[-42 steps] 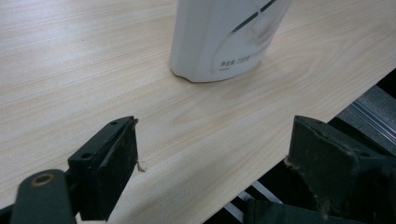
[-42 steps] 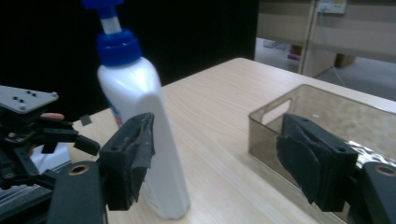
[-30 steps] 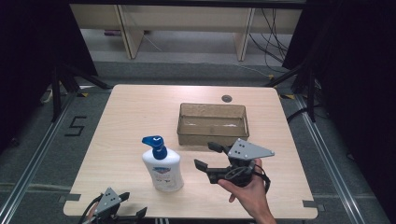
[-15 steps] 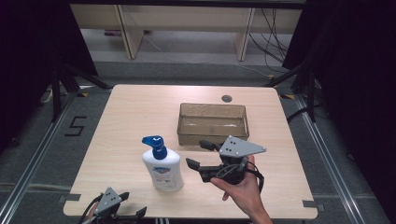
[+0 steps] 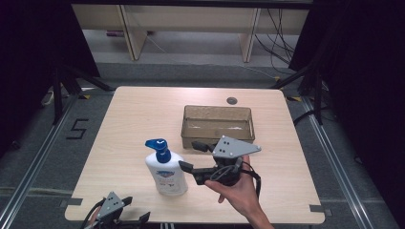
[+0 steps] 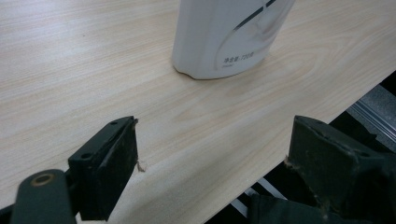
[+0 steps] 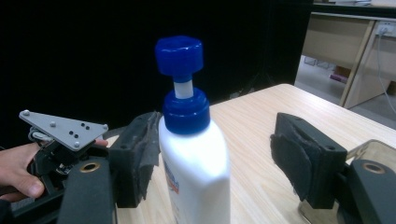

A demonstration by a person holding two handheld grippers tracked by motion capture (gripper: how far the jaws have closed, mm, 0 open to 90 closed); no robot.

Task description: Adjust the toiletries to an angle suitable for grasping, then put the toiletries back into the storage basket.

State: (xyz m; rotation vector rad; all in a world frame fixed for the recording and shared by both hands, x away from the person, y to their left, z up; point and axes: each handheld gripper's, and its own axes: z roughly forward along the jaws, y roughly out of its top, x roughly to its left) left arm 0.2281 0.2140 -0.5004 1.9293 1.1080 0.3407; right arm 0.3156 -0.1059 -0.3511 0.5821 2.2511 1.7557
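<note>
Two grippers show from above: the right gripper (image 5: 187,156), jaws spread and just closing a little, reaches toward the white pump bottle (image 5: 165,168) upright on the table (image 5: 129,114) before a brown tray (image 5: 217,125), while the left gripper (image 5: 125,213) waits at the near edge. Its own view shows spread, empty jaws short of the bottle's base. In the right gripper's view the bottle stands between parted pads, one perhaps touching.

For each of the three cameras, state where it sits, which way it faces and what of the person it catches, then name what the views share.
High view: fixed above the near edge, facing forward and down on the light wooden table; right hand and right gripper enter from below.
Left gripper view: low at the near edge, looking between open black jaws across the tabletop.
Right gripper view: level, the white pump bottle with blue cap between its jaws; left hand beyond.
Shared: all three show the bottle; the high and right gripper views also show the clear brown plastic tray.
</note>
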